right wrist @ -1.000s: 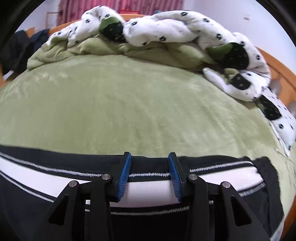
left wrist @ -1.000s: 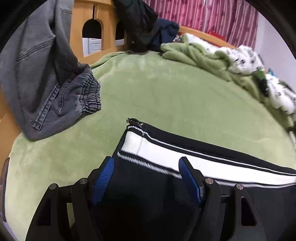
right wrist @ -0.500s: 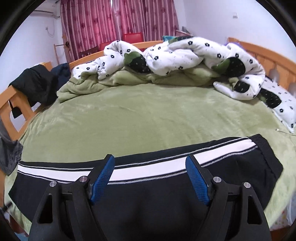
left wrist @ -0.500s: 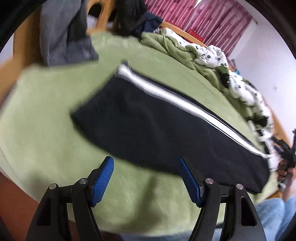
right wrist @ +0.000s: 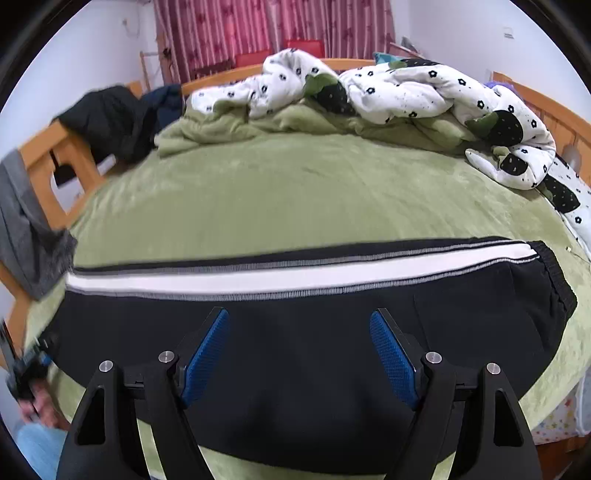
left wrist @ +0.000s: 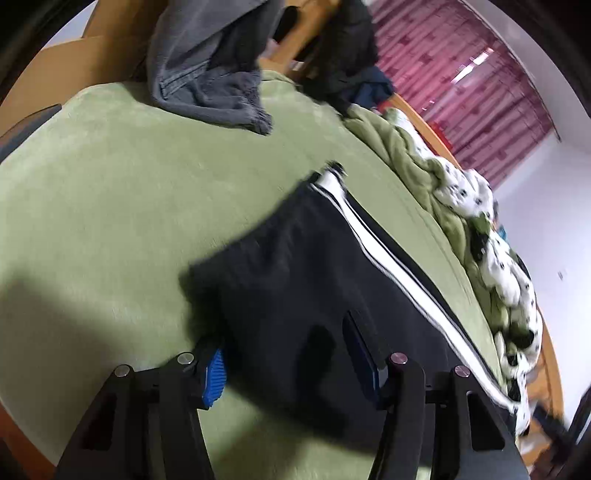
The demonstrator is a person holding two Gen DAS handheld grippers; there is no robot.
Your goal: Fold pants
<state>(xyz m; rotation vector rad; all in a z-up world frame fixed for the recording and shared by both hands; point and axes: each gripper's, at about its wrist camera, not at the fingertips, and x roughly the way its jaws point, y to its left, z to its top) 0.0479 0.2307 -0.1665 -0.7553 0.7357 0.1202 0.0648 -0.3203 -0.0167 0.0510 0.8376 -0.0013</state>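
Black pants (right wrist: 332,306) with a white side stripe lie flat and folded lengthwise across the green bed (right wrist: 295,192); the elastic waistband is at the right end. My right gripper (right wrist: 301,345) is open and empty, hovering above the pants' middle. In the left wrist view the pants (left wrist: 314,266) run from the near left to the far right. My left gripper (left wrist: 284,363) is open at the near corner of the cuff end, its left finger partly under the cloth edge.
Grey jeans (left wrist: 207,74) hang over the wooden bed frame (right wrist: 40,158) at the left. A dark jacket (right wrist: 110,118) lies on the frame's corner. A crumpled white and green duvet (right wrist: 388,96) fills the far side. Red curtains (right wrist: 266,26) hang behind.
Both grippers let go of the pants' far edge and drew back and up. The left gripper then came down again to the near corner of the cuff end.
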